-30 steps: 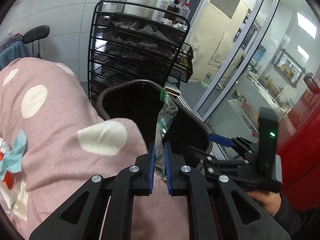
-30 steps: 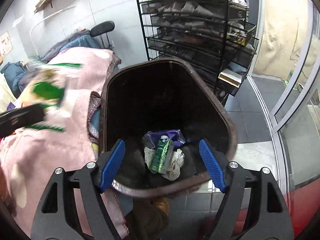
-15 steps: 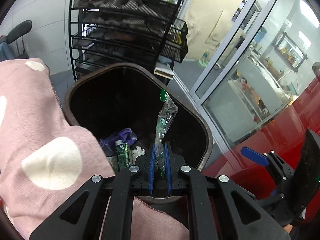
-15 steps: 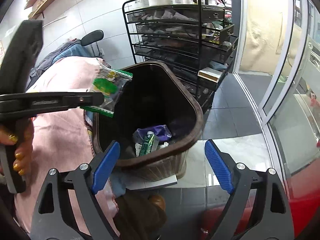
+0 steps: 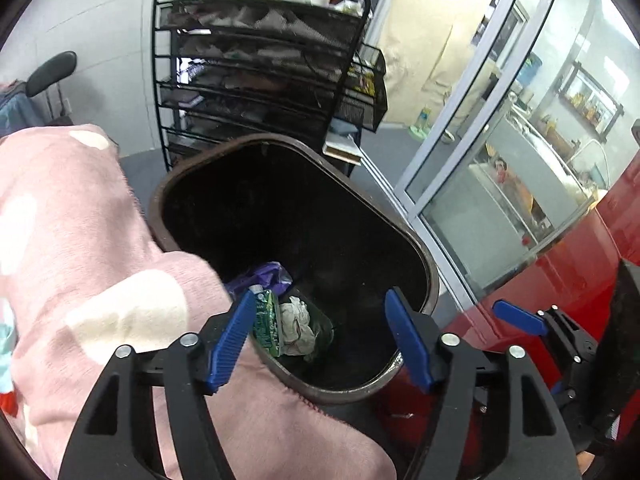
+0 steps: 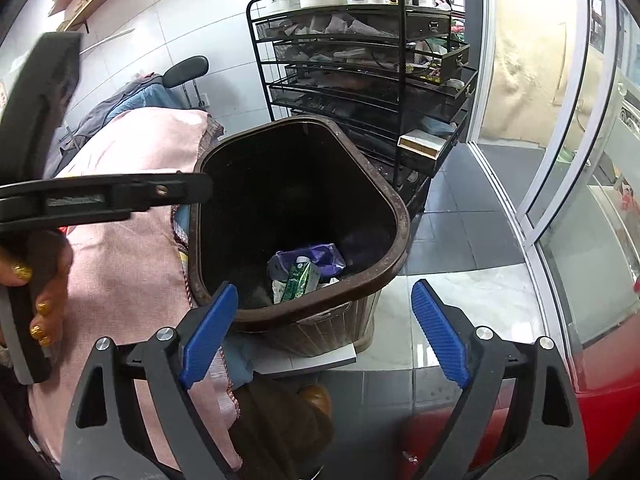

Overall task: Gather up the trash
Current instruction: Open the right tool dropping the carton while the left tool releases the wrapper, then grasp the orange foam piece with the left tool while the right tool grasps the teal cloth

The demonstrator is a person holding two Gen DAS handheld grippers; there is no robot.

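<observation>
Jaws of the left gripper [image 5: 320, 332] have just been opening and now stand wide apart over the near rim of the trash bin [image 5: 430, 276], with nothing between the 2 blue pads. The clear, green-printed wrapper cannot be picked out with certainty; a faint glossy film [image 5: 320, 330] lies against the bin's inner wall beside the other rubbish. Down in the bin sit a green drink carton [image 5: 266, 318] with a small white cap, a crumpled white tissue [image 5: 296, 326] touching it, and a purple plastic bag [image 5: 266, 276] just behind them. In the right wrist view the same 3 pieces are bunched together on the bin's floor, the carton [image 6: 296, 280] lying tilted on the tissue.

The right gripper [image 6: 324, 328] is also spread wide and empty, held just short of the bin's near rim [image 6: 304, 322]; its pads touch nothing. From there, the left gripper's body [image 6: 100, 196] reaches in from the left edge, carried by a hand [image 6: 40, 280] with gold-painted nails.

The bin is dark brown with a rounded 3-sided opening and a ribbed outer wall. It stands on tiled floor [image 6: 460, 216], tight against a bed covered by a pink blanket [image 5: 80, 248] with pale spots. Behind it stands a black wire rack [image 6: 360, 64] holding bottles on top, with a glass door [image 6: 540, 120] to the right.
</observation>
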